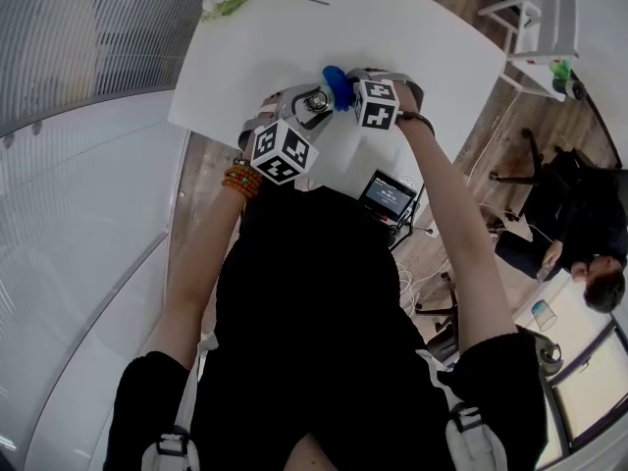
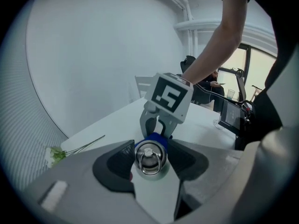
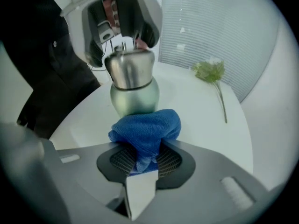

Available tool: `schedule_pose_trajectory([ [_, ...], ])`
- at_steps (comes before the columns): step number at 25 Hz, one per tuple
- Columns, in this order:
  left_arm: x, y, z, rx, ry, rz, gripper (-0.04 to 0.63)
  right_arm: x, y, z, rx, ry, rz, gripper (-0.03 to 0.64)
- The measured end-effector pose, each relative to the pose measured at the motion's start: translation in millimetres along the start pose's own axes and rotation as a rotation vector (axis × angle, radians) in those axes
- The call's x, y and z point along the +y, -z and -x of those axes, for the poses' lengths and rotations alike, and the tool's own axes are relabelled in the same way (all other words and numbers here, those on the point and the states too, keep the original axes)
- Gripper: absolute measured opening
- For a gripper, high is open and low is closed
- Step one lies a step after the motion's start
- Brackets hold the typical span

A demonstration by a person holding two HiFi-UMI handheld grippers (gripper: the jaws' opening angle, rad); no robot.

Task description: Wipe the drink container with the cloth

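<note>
1. The bench (image 1: 432,37) lies below and beyond the drink container (image 3: 132,85). The cloth hides the container's base, so contact with the bench cannot be confirmed.
2. The left tool (image 2: 150,158) is clamped on the cap end of the container, one jaw at each side of the steel top. Its camera looks straight onto the cap ring. The container's long axis therefore runs in line with this tool, pointing away from it.
3. The right tool (image 3: 142,154) is clamped on the cloth. It faces the lower body of the container, crosswise to the long axis and opposite the left tool.
4. The container stands upright in the right gripper view: steel cap section above, green body below.
5. The cloth (image 3: 147,125) is blue and bunched. Its tail is pinched between the right jaws, and its wad touches the green body on the side facing the right tool.
6. A flower sprig (image 3: 212,73) lies on the bench, well apart from the container.
7. Assessment: the wiping stroke falls to the right tool. It probably runs along the axis toward the cap, or around the body, while the left tool steadies the container.
</note>
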State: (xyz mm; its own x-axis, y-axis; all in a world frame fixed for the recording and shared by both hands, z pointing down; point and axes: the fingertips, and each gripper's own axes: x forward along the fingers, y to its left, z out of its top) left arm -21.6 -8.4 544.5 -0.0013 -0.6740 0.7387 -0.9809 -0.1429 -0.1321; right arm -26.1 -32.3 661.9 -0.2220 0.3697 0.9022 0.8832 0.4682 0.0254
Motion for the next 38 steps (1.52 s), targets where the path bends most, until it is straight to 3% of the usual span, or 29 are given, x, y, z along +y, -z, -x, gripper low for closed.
schedule_pose_trajectory([
  [5,15,-6,25,-0.124,0.014,0.073,0.238,-12,-1,67,-0.155,0.158,-0.131,0.123],
  [10,30,-5,44,-0.176,0.044,0.044,0.238,-32,-25,128,-0.222,0.332,-0.104,0.123],
  [12,32,-4,40,-0.148,0.050,0.075,0.244,-38,-32,143,-0.226,0.379,-0.134,0.123],
  [16,4,1,4,-0.006,0.136,0.184,0.345,-39,-27,154,-0.183,0.429,-0.233,0.123],
  [18,2,8,-12,0.053,0.112,0.195,0.344,-33,-26,153,-0.154,0.437,-0.269,0.123],
  [20,9,11,-18,0.065,0.082,0.184,0.279,-24,-24,156,-0.128,0.446,-0.300,0.123],
  [21,9,10,-18,0.056,0.091,0.160,0.278,-19,-21,159,-0.117,0.450,-0.314,0.123],
  [23,2,6,-17,0.020,0.164,0.060,0.275,-9,-14,164,-0.094,0.458,-0.340,0.123],
  [26,-15,5,-16,-0.012,0.380,-0.196,0.273,8,-6,167,-0.067,0.458,-0.365,0.123],
  [28,-21,8,-13,0.010,0.567,-0.423,0.273,18,-4,168,-0.055,0.450,-0.371,0.123],
  [31,-29,15,-4,0.033,0.825,-0.821,0.273,35,-1,167,-0.032,0.420,-0.362,0.123],
  [34,-38,22,3,0.013,0.952,-1.107,0.273,51,3,161,-0.022,0.371,-0.328,0.123],
  [36,-37,21,4,0.014,0.906,-1.141,0.275,56,2,155,-0.020,0.330,-0.274,0.123],
  [37,-34,18,4,0.015,0.851,-1.088,0.288,57,2,152,-0.020,0.307,-0.241,0.124],
  [38,-29,12,5,0.011,0.784,-0.989,0.298,57,1,151,-0.023,0.285,-0.206,0.124],
])
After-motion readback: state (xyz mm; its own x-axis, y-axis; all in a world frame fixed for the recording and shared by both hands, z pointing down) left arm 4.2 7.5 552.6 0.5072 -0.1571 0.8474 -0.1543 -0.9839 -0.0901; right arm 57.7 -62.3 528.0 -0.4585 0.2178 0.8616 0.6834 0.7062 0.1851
